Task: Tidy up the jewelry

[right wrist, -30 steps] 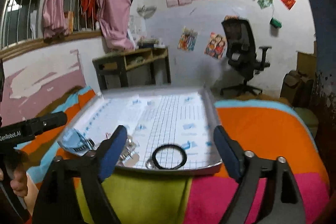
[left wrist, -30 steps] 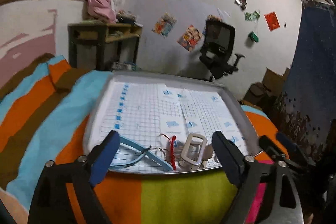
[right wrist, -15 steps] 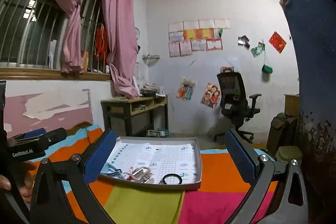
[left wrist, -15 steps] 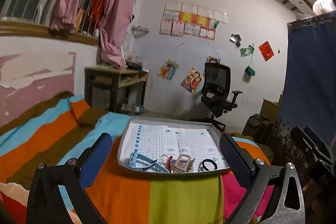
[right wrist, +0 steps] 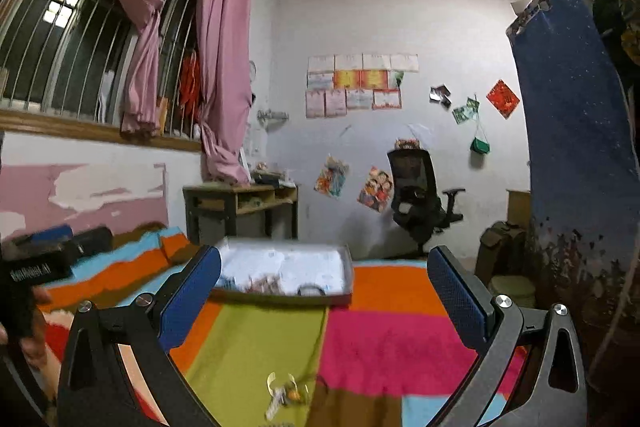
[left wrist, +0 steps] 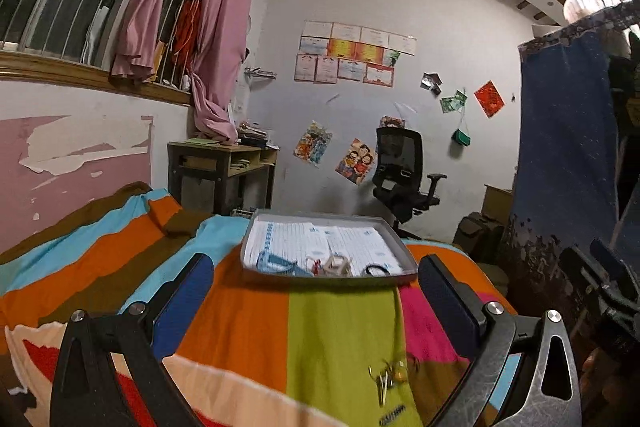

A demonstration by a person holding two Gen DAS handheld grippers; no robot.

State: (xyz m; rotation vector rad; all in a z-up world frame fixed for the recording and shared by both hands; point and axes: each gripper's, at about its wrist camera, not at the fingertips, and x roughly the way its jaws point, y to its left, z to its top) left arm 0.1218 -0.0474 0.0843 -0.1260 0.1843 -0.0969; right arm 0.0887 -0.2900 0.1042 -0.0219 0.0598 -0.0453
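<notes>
Grey tray (left wrist: 256,239): left wrist view, on striped bedspread (left wrist: 340,331), holding black ring (left wrist: 376,270) and other jewelry.
Left tongs (left wrist: 316,295): spread wide, empty.
Keys (left wrist: 386,381): near edge.
Right tongs (right wrist: 324,291): right wrist view, apart, empty; tray (right wrist: 347,277) beyond, blurred.

Each gripper (left wrist: 316,295) has a black frame with silver screws and 2 blue-padded fingers (right wrist: 190,297)

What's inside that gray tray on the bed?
The gray tray holds white grid paper, a blue bracelet, a pale rectangular piece and a black ring. Its near rim hides their lower edges.
</notes>
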